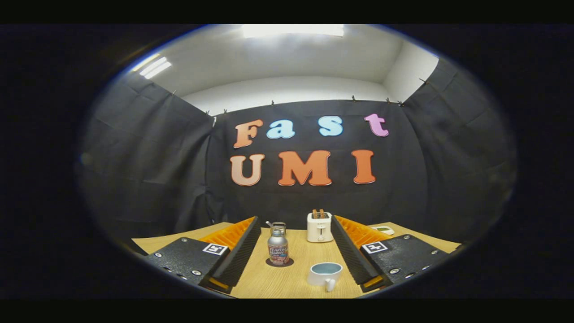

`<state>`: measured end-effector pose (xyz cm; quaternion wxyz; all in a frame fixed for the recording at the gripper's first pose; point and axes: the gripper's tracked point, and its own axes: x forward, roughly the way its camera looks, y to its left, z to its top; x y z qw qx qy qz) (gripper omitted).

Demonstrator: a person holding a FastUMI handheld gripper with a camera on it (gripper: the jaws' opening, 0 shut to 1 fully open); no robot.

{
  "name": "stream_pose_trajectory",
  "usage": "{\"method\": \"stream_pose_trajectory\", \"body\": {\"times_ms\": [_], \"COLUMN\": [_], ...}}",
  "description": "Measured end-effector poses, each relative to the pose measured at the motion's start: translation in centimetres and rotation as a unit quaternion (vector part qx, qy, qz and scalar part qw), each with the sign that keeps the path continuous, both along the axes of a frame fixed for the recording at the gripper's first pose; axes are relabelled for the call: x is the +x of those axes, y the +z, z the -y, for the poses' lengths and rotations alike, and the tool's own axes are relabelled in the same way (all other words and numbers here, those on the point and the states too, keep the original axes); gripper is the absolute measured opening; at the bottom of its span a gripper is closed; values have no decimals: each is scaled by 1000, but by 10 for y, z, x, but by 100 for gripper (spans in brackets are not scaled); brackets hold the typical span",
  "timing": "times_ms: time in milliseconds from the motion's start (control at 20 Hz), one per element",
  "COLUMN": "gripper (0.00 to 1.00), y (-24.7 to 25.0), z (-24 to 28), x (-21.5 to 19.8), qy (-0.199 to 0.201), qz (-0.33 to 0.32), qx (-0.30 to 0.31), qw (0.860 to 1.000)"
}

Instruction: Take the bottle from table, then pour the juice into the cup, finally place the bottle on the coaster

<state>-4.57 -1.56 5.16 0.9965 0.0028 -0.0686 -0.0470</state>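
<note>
bottle [278, 246]: silver, capped, upright on dark round coaster [279, 263] | cup [325, 273]: white, blue inside, upright, handle toward camera, near bottle

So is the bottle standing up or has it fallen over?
Standing up. The bottle sits upright on a dark coaster, cap on top, beyond the open gripper, whose fingers touch nothing.

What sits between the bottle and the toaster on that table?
Nothing: in the gripper view, bare table separates the bottle from the toaster. The open gripper holds nothing.
</note>
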Motion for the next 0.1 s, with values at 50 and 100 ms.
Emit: {"method": "stream_pose_trajectory", "body": {"times_ms": [50, 100], "gripper": [93, 93], "y": [1, 2], "z": [2, 0], "x": [0, 0], "qy": [-3, -2], "qz": [2, 5], "qx": [-1, -3], "qw": [1000, 1000]}}
